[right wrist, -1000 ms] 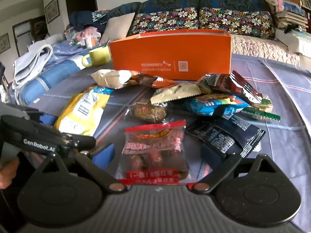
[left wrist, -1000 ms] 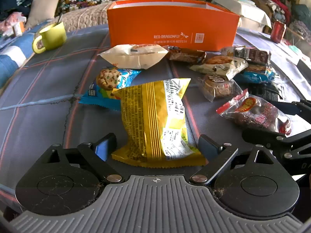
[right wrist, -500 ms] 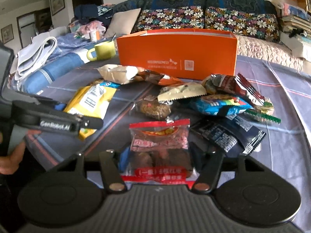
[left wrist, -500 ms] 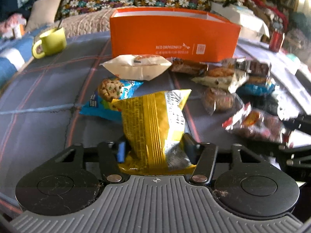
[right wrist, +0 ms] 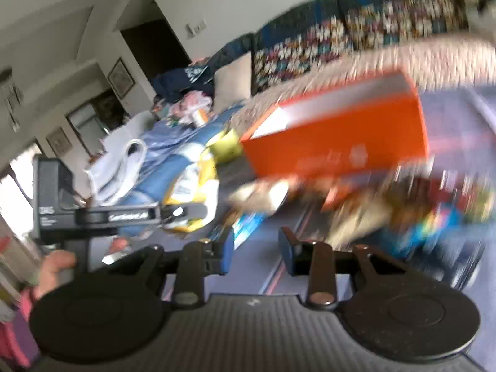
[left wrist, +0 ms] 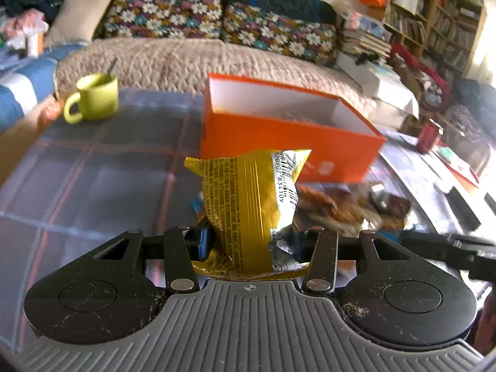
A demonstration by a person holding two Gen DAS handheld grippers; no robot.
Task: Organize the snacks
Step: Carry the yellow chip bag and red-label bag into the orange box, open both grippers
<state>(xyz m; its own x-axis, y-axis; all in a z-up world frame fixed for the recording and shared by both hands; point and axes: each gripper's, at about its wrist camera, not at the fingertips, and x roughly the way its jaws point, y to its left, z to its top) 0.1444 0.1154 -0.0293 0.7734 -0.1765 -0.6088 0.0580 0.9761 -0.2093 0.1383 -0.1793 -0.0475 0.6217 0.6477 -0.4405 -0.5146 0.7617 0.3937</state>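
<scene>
We are in the lift step: the left gripper (left wrist: pixel 249 241), jaws just closed, clamps the yellow foil snack packet (left wrist: pixel 248 192) above the counter (left wrist: pixel 93 170), the right gripper (right wrist: pixel 255 252), also just closed, shows nothing between its jaws, and the next move calls for carrying the packet over the open orange cardboard box (left wrist: pixel 279 136) and releasing it.

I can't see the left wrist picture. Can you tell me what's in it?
The left gripper has its fingers squeezing a yellow snack packet, held upright above the table. Behind it an open orange box shows white inner walls, with a green mug to its left and a flowery sofa beyond.
</scene>
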